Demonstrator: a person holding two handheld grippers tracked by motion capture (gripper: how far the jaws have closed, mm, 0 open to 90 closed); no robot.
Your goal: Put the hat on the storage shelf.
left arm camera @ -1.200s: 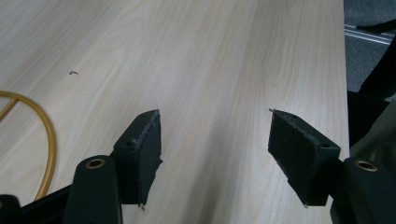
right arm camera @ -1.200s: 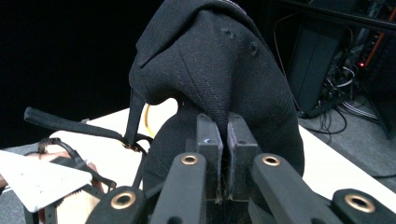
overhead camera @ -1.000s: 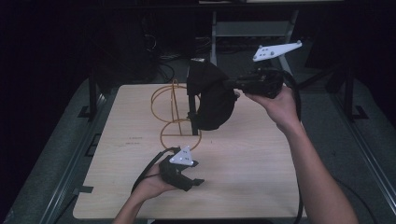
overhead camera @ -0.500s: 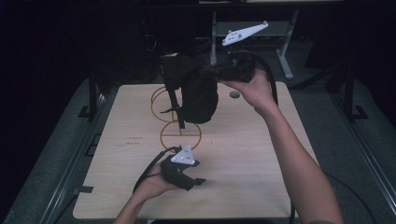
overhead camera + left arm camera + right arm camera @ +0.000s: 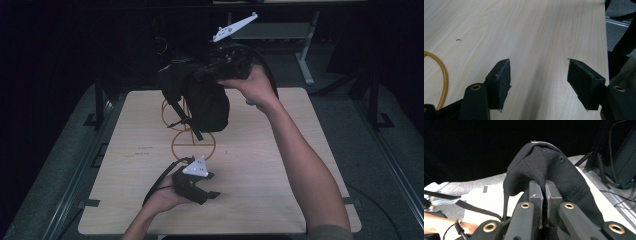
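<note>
Black cap lifted over a wire stand at a wooden table

The right gripper (image 5: pixel 200 77), jaws pinching the fabric of the black cap (image 5: pixel 200 100), holds it in the air above the orange wire stand (image 5: pixel 186 135), apparently to hang it there; the left gripper (image 5: pixel 212 186) rests low on the table (image 5: pixel 280 170), jaws spread and empty, ready to assist
</note>
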